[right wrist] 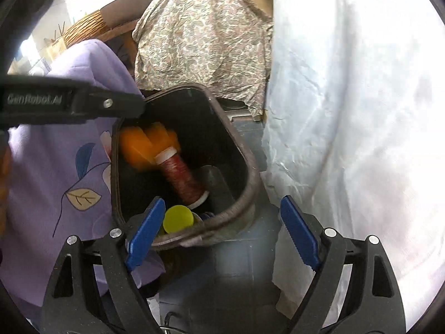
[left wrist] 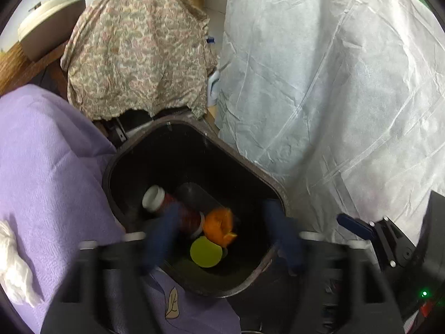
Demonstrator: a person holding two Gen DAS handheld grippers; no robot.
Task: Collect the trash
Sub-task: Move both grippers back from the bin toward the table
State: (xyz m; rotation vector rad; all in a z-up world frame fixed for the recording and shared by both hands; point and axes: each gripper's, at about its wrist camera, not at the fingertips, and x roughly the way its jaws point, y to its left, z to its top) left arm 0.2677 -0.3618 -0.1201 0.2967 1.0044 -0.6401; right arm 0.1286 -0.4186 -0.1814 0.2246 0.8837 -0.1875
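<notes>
Left wrist view: looking steeply down into a dark bin (left wrist: 194, 150) at lower centre, wedged between purple cloth (left wrist: 47, 167) at left and white sheeting (left wrist: 333, 97) at right. Left gripper (left wrist: 222, 239) spread wide over the bin mouth, blurred, nothing between the fingers. Inside the bin, an orange piece (left wrist: 219, 225) against a red bottle (left wrist: 178, 208) with a white cap, a yellow-green disc (left wrist: 205, 252) just below. Right wrist view: same bin (right wrist: 242, 150) left of centre, orange piece (right wrist: 144, 144) blurred at upper left, red bottle (right wrist: 180, 176) slanting down the middle. Right gripper (right wrist: 222, 236) released and empty across the bin's near rim. Best done by keeping both tools clear of the rim while lifting away.
</notes>
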